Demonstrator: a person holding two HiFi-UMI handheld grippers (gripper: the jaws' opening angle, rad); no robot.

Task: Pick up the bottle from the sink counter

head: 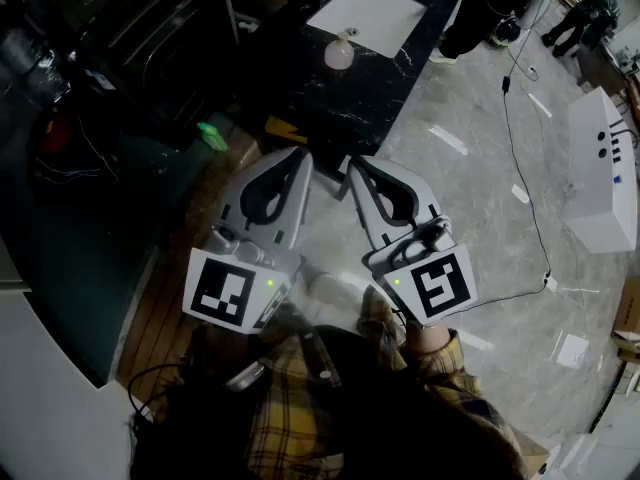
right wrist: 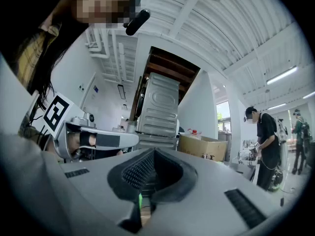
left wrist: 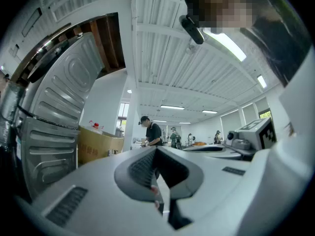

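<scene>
In the head view a pale rounded bottle [head: 339,53] stands on the dark sink counter [head: 370,93], just in front of the white basin [head: 368,13]. Both grippers are held close to the person's chest, well short of the counter, side by side with their tips pointing toward it. The left gripper [head: 301,158] is shut with nothing in it, and so is the right gripper [head: 354,168]. Both gripper views tilt up toward the ceiling: the left gripper [left wrist: 157,150] and the right gripper [right wrist: 153,154] show jaws pressed together. Neither gripper view shows the bottle.
A dark rack and a small green object [head: 212,134] lie left of the counter. A white cabinet [head: 603,168] and a black cable [head: 520,158] are on the floor to the right. People [head: 490,3] stand beyond the counter. A ribbed metal panel [right wrist: 160,107] and a cardboard box [right wrist: 204,146] stand ahead.
</scene>
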